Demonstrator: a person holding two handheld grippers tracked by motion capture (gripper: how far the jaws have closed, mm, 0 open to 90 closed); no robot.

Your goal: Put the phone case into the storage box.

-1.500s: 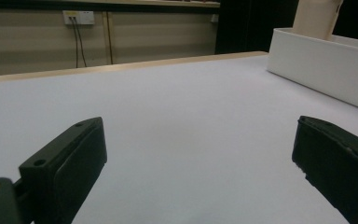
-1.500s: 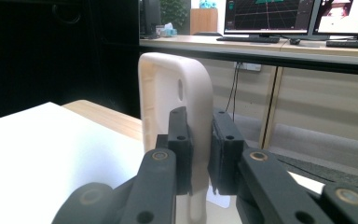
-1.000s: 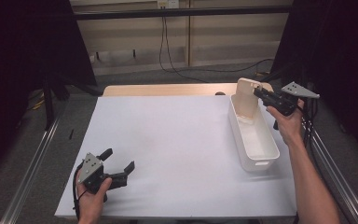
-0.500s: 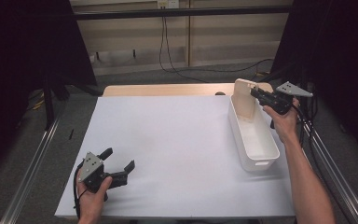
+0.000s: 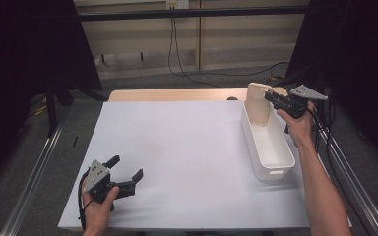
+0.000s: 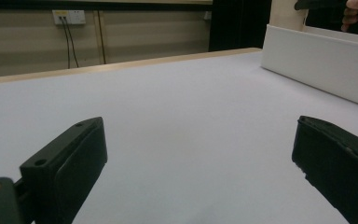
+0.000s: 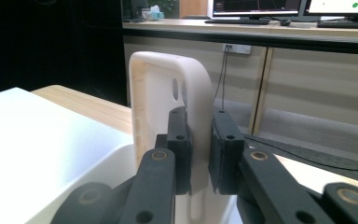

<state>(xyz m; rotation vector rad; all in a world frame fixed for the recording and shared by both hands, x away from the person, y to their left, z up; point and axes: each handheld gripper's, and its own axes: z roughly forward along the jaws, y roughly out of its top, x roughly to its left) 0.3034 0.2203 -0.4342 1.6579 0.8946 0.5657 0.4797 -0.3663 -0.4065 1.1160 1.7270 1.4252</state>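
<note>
A flat cream lid [image 5: 257,101] with rounded corners stands upright at the far end of a long white bin [image 5: 275,172] on the right of the table. Its lower edge is down inside the bin. My right gripper [image 5: 268,97] is shut on the lid's right edge. In the right gripper view the lid [image 7: 168,84] is pinched between the two pads of that gripper [image 7: 200,149]. My left gripper [image 5: 126,167] rests near the table's front left corner, open, with nothing between its jaws. In the left gripper view the left gripper [image 6: 196,158] points across the sheet toward the bin [image 6: 317,70].
A white sheet [image 5: 177,147] covers the table, with a strip of wood [image 5: 177,94] showing at the far edge. Metal rails [image 5: 34,177] run along both sides. Dark curtains and cables lie beyond the table.
The right hand has edged slightly to the left with the lid still in its grip. The left gripper has stayed where it was.
</note>
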